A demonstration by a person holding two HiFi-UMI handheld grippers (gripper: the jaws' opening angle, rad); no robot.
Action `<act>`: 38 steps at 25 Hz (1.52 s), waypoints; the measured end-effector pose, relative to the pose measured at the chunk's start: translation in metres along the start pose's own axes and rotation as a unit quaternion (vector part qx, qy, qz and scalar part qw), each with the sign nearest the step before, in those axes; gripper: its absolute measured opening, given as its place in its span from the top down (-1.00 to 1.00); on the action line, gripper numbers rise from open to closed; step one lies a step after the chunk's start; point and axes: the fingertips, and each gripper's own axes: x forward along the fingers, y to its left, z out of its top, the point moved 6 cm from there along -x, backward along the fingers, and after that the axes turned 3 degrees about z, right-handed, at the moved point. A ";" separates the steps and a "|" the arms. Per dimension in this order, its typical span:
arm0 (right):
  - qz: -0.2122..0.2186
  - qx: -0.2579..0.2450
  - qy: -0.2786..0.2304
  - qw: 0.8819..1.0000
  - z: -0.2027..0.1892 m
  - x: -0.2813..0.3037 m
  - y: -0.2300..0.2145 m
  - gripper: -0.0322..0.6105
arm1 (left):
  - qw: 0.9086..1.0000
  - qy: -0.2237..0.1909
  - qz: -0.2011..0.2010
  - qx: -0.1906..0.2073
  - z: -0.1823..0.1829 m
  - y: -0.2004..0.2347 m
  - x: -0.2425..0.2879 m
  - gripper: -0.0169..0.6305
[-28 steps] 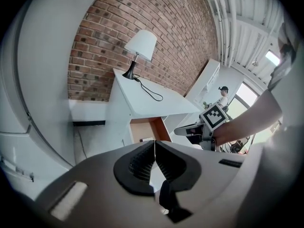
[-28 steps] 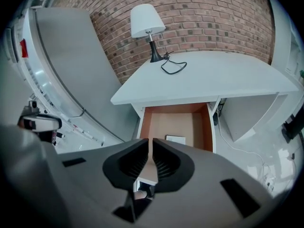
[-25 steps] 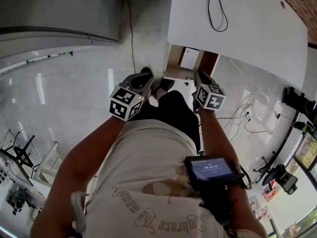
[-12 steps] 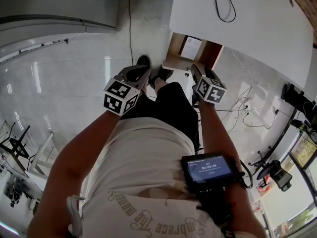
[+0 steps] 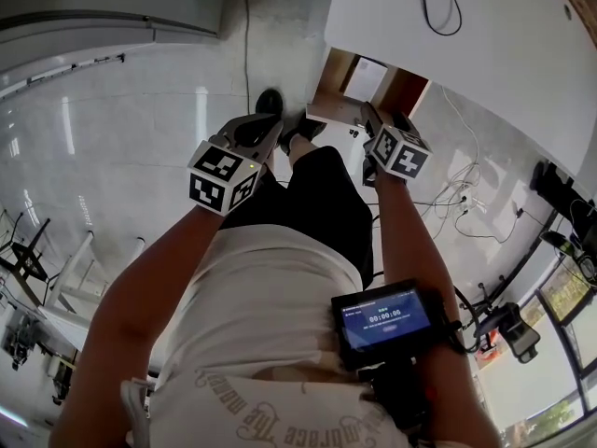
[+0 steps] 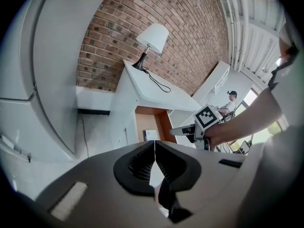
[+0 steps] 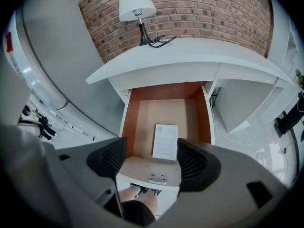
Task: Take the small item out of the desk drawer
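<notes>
**Hand-held grippers: 2.** The left hand-held gripper [image 6: 155, 151] has its jaws together, the ribbed black pads meeting at the tips with nothing between them. The right hand-held gripper [image 7: 151, 160] has its jaws apart. They have just been opening and clamp nothing. Each unit has a grey, smooth body and carries one marker cube, two in all [image 5: 222, 177] [image 5: 396, 152], printed with black-and-white squares.

**Counter: 1.** The counter [image 7: 190, 56] is white and smooth, with a curved front edge. It stands against a red brick wall [image 7: 213, 13].

**Drawer: 1.** The drawer [image 7: 130, 118] is pulled open. It has orange-brown side walls and a pale tan floor.

**Drawer contents: 2.**
- One small item [image 7: 157, 178], flat, rectangular and grey. It lies near the drawer's front edge and is untouched by either gripper.
- One paper sheet [image 7: 165, 141], white, rectangular and printed. It lies just behind the small item.

**On the counter: 2.**
- One lamp [image 7: 137, 4] with a white tapered shade and a black stem.
- One thin black cable [image 7: 159, 41], looped.

**Floor.** The floor [image 5: 121, 110] is laid with glossy white tiles.
</notes>
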 end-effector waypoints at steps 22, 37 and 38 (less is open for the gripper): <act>0.003 -0.014 0.020 1.000 0.012 0.066 -0.015 -0.13 | 0.998 -0.009 0.022 -0.060 -0.019 0.010 0.022 0.92; -0.015 0.007 0.038 0.999 0.008 0.109 -0.026 -0.13 | 0.996 -0.009 0.032 -0.081 -0.038 0.037 0.028 0.92; -0.017 0.007 0.038 0.999 0.009 0.112 -0.026 -0.13 | 0.996 -0.007 0.033 -0.082 -0.041 0.039 0.027 0.92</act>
